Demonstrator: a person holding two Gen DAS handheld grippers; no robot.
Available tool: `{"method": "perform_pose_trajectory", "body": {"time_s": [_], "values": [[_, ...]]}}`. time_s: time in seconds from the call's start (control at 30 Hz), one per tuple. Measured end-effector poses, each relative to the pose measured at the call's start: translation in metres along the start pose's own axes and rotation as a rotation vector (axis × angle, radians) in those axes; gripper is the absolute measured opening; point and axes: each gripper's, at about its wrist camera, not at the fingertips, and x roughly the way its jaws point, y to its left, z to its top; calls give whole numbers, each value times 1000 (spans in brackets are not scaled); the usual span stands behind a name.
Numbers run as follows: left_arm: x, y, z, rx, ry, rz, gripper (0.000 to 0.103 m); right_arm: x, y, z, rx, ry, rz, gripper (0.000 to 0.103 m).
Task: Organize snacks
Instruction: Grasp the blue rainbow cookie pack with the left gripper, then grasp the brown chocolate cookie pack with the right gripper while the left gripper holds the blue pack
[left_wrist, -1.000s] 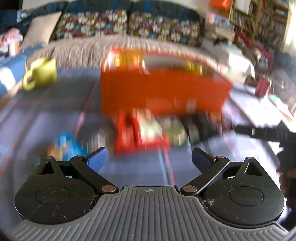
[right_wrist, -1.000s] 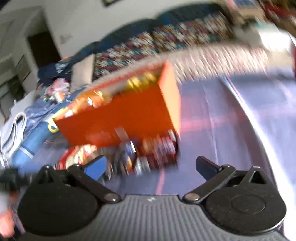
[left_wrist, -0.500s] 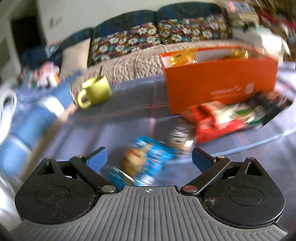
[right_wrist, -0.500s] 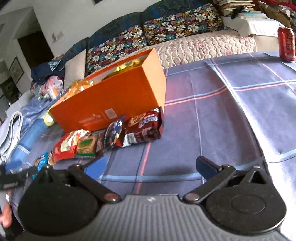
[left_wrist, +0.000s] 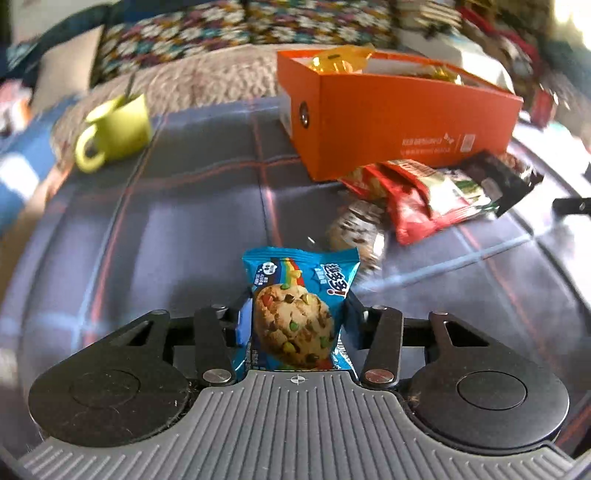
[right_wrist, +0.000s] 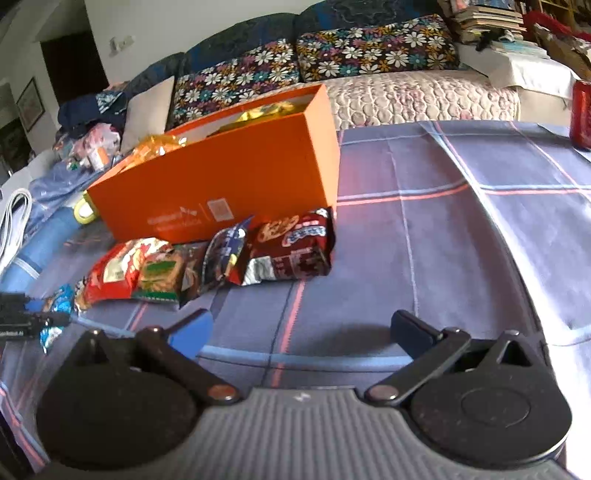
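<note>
With the left hand-held gripper (left_wrist: 295, 325) clamping the blue cookie packet (left_wrist: 297, 306) and the right hand-held gripper (right_wrist: 301, 328) open, carry the packet level over the orange box (left_wrist: 391, 122) rim before releasing.

Bench under a blue-grey plaid cloth (right_wrist: 461, 236) with red and light-blue lines. Yellow-green mug (left_wrist: 116, 131) near far-left edge of bench, handle facing the camera, something thin sticking out of it. Red can (right_wrist: 581, 110) upright at far-right corner. Sofa (right_wrist: 406, 98) just beyond far edge: quilted beige seat, floral cushions (right_wrist: 373, 48), plain beige pillow (right_wrist: 146, 110) at left end. Stacked books (right_wrist: 487, 18) past right end of sofa. Dark doorway (right_wrist: 72, 66) in white wall, far left.
</note>
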Motion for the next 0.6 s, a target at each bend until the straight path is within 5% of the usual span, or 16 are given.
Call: {"method": "perform_pose_trajectory", "body": {"time_s": [0.2,0.4,0.5,0.6], "values": [[-15,-58,-11,-54,-24,-1,13,5,16,8,-75,-28,0,103],[-5,-87,-8,-19,-41,12,32,21,45,35,-247,-145,-107,103],[-4,-85,-8,-39,-45,-4,33,28,34,47,-193,-197,-155,103],[-3,-85,-8,-43,-46,-6,37,47,22,55,-152,-145,-216,103]]}}
